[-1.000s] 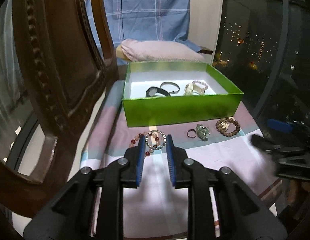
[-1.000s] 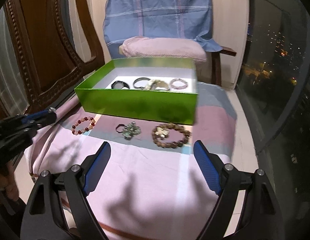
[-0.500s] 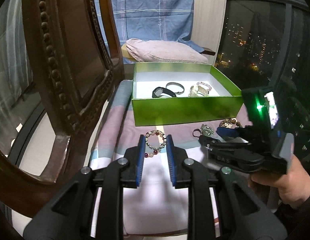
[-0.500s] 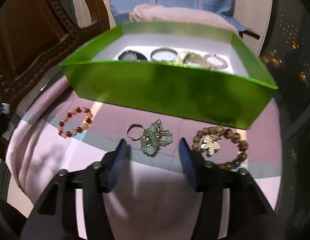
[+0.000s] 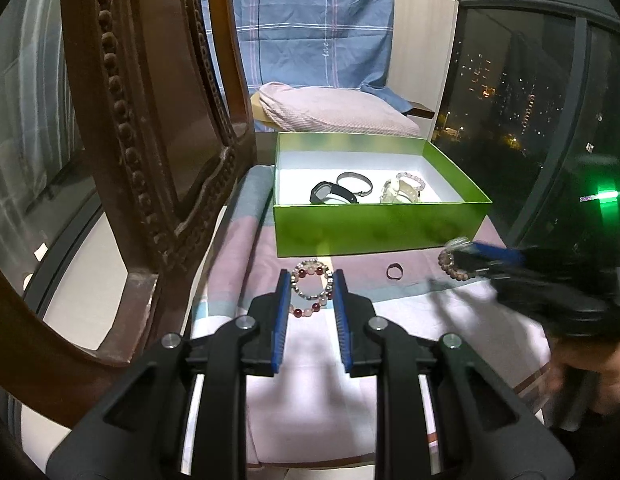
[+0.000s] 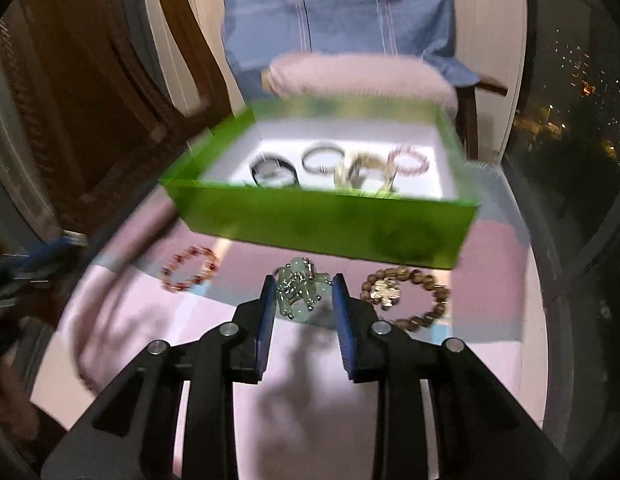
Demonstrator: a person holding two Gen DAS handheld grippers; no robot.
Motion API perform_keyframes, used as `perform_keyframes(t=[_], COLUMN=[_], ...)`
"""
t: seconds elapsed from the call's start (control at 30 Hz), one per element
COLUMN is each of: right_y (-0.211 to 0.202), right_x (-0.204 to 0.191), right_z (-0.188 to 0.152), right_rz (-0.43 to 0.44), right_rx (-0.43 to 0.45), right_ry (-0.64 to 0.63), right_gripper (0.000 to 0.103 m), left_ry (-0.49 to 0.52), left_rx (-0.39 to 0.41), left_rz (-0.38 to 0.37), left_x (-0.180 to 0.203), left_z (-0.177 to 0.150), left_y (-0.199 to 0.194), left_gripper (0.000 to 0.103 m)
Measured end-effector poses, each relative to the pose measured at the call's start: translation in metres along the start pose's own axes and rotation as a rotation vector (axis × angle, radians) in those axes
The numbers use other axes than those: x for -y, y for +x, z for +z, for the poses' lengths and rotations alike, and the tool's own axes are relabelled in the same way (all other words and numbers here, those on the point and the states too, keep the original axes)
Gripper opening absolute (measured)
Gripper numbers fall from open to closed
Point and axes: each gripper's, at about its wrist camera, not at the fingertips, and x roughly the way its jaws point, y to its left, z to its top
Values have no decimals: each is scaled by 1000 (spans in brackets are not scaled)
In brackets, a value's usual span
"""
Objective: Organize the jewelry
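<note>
A green box [image 5: 373, 228] [image 6: 317, 224] holds several watches and bracelets [image 5: 351, 190]. In front of it on the pink cloth lie a red and pink bead bracelet [image 5: 310, 288] [image 6: 190, 268], a small ring [image 5: 394, 271] and a brown bead bracelet [image 6: 405, 296] [image 5: 449, 266]. My right gripper [image 6: 304, 292] is shut on a pale green bead ornament [image 6: 300, 290] and holds it above the cloth. My left gripper [image 5: 311, 288] hangs narrowly open over the red bracelet, not touching it.
A carved dark wooden chair back [image 5: 150, 120] stands close on the left. A pink pillow [image 5: 329, 112] and blue plaid cloth [image 5: 310, 32] lie behind the box. A dark window [image 5: 529, 100] fills the right side. The cloth's front edge [image 5: 349, 456] is near.
My right gripper closed on the green ornament and lifted it off the cloth; the small ring stays behind. My left gripper stayed over the red bracelet.
</note>
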Motion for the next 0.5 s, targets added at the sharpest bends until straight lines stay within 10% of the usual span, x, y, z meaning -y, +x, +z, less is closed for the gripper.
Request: perform_keyframes(t=[0.23,0.5], right_y=[-95,-102], right_x=[9,28], right_z=[-11,-33], right_rz=[-5,-51], right_rx=[159,145], right_ry=[2,45], right_gripper=[29,29], left_ry=[-3,12], left_rx=[2,3], left_rz=[-23,-36], left_x=[10,36], left_z=[3,5], left_y=[-9,-11], left_gripper=[21,21])
